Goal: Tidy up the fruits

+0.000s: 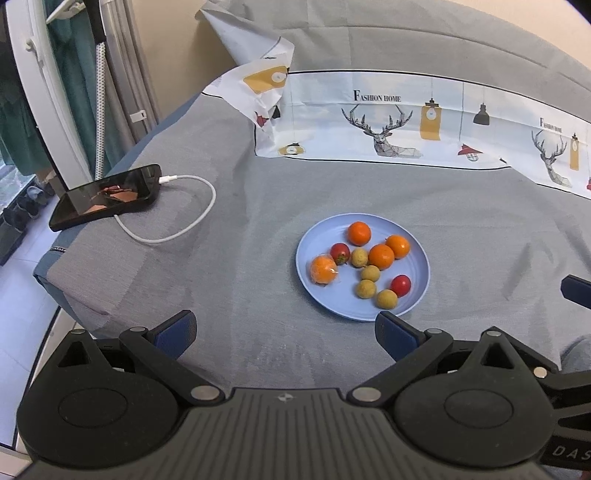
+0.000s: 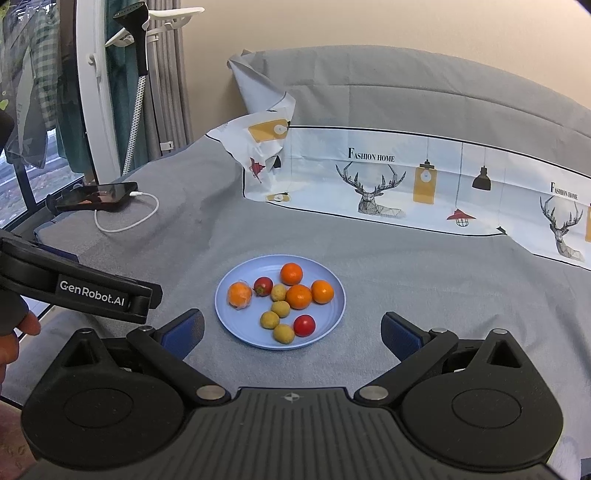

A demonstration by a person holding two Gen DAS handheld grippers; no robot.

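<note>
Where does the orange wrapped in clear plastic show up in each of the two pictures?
Left wrist view: the wrapped orange lies at the left edge of the blue plate, right of centre.
Right wrist view: the same orange lies at the plate's left edge, left of centre.
Shared landmark: the black phone, far left.

A: Room?
B: Beige wall (image 2: 406,26), bed (image 1: 369,192) under a grey cover, printed deer-pattern sheet (image 1: 406,122) folded across it.
A: Left side?
B: Window (image 2: 22,192) showing daylight, grey curtain (image 2: 166,74), hanging clothes (image 2: 40,74), white rack (image 2: 92,92). 1 phone (image 1: 107,195) on a white charging cable (image 1: 184,218) at the bed corner.
</note>
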